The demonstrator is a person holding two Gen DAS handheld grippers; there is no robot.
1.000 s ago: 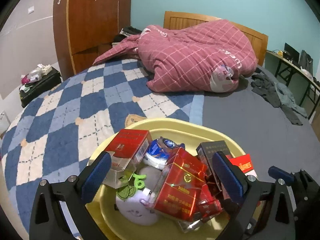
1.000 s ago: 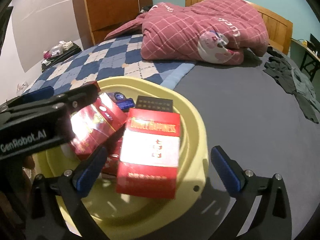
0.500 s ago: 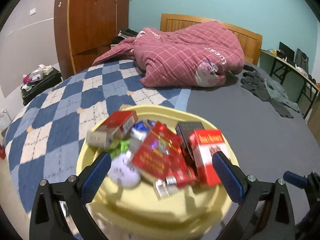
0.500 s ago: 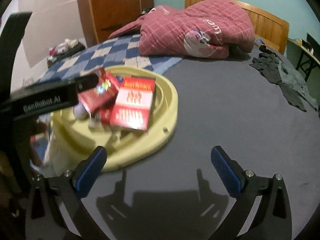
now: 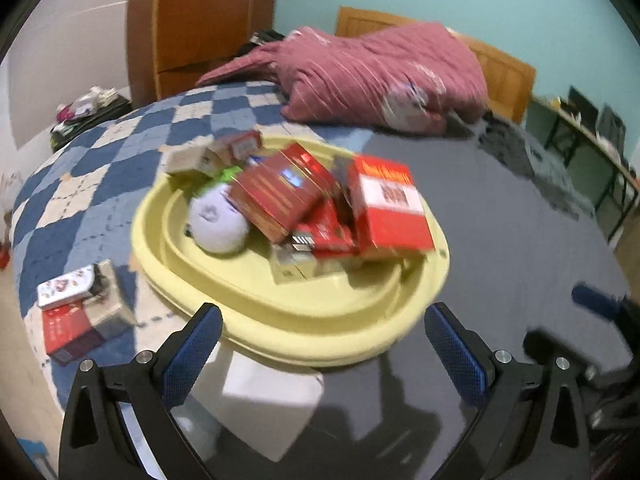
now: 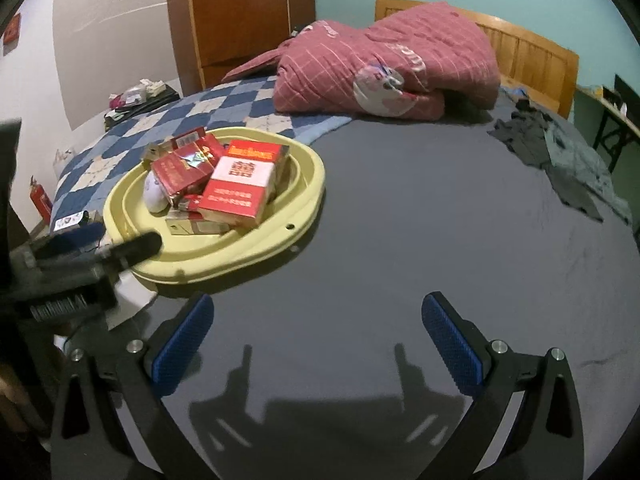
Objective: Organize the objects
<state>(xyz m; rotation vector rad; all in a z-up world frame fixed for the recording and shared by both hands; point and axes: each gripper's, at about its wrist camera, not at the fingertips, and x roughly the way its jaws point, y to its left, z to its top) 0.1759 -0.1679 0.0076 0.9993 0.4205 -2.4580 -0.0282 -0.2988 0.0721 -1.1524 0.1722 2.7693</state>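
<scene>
Most boxes are piled in the yellow basin (image 6: pixel 256 240) on the bed (image 6: pixel 400 240), but a few small boxes (image 5: pixel 80 312) lie just beside the basin on the quilt. Left gripper (image 5: pixel 320 344) and right gripper (image 6: pixel 316 340) both gape wide, empty, near the basin; the job looks nearly done.

Left wrist cam: low over the near edge of the bed, looking fwd along its spread jaws, close to the pale yellow oval plastic tray (image 5: pixel 280 308) of red boxes; view motion-blurred. Right wrist cam: set further back and to the right, over the dark grey sheet (image 6: pixel 400 240), facing same way; tray (image 6: pixel 224 256) sits further off, left of centre. Both share tray, blue-white checkered blanket (image 5: pixel 100 184) (image 6: pixel 132 136), crumpled pink quilt (image 5: pixel 380 76) (image 6: pixel 392 64), brown wooden wardrobe (image 5: pixel 208 20) (image 6: pixel 248 8).
</scene>
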